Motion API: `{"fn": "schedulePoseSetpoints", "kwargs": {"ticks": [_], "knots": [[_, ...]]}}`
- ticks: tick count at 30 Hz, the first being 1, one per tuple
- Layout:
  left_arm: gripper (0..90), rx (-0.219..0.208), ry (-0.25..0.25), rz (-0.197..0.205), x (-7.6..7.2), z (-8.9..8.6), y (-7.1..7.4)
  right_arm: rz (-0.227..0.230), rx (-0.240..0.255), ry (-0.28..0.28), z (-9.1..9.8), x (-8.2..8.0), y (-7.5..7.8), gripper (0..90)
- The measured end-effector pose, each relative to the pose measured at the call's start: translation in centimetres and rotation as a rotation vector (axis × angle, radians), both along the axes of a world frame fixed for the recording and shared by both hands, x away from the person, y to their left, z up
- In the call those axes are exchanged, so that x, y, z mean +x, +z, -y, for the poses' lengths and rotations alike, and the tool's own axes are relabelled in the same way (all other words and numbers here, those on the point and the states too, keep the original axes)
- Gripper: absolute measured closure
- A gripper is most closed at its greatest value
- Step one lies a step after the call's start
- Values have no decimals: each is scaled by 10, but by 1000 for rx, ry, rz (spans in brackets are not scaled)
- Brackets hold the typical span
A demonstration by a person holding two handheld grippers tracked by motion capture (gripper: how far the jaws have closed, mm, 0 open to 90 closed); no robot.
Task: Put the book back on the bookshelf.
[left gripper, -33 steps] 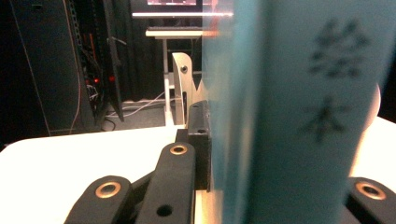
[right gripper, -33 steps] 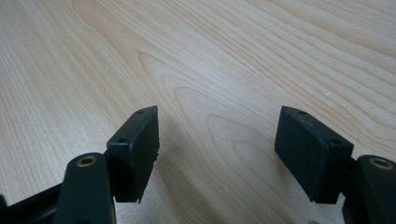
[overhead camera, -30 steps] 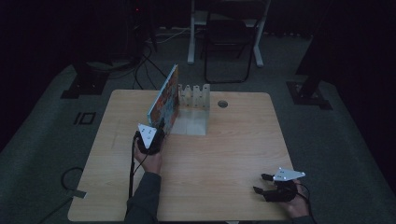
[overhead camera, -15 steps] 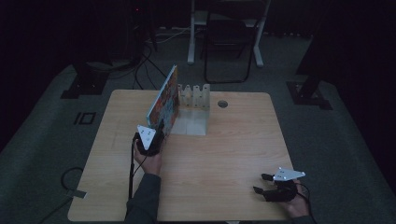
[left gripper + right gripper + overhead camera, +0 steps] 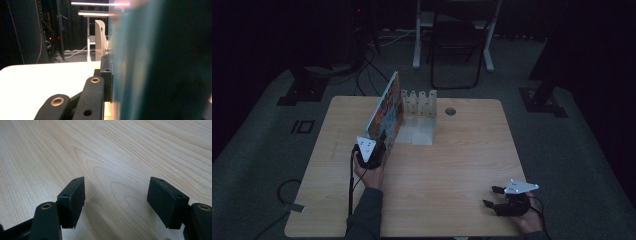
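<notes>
Left gripper [image 5: 373,152] sits left of table centre, jaws clamped on the near edge of a book [image 5: 386,111]. Book is thin, colourful cover, standing on edge and leaning, its far end right by a pale slotted rack [image 5: 419,102] at the far-middle of the table [image 5: 452,165]. Whether the book actually touches the rack uprights, can't tell from the high view.

Left gripper view: 1 black pad [image 5: 107,75] pressed flat against the teal face of the book [image 5: 140,65], which runs up the right half of the view, blurred from being so close. Other pad is hidden behind the book. 1 curved upright of the rack [image 5: 101,37] shows just past the pad, beside the book's edge. Grey three-cornered plate sits on top of this gripper in the high view, cable trails toward the near edge along the forearm.

Right gripper [image 5: 501,204] is at the near-right corner of the table, well apart from book and rack, resting in the person's right hand [image 5: 527,220]. Right gripper view: the 2 pads [image 5: 72,200] stand wide, bare wood grain between them, not holding anything.

Round cable hole [image 5: 450,111] in the table, just right of the rack. Room around is dark; chair legs and cables on the floor at the far side.
</notes>
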State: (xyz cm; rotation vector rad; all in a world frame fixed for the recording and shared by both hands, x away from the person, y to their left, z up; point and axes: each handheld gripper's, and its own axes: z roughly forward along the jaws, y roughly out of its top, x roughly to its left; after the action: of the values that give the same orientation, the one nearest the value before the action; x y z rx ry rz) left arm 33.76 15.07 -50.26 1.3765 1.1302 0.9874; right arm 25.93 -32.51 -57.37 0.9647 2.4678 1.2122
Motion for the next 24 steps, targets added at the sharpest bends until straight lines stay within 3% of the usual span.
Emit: {"fn": "schedulePoseSetpoints", "kwargs": {"ticks": [24], "knots": [[792,5,-5,8,1,-6,-1,0,-1,3,0,0,0,298]]}}
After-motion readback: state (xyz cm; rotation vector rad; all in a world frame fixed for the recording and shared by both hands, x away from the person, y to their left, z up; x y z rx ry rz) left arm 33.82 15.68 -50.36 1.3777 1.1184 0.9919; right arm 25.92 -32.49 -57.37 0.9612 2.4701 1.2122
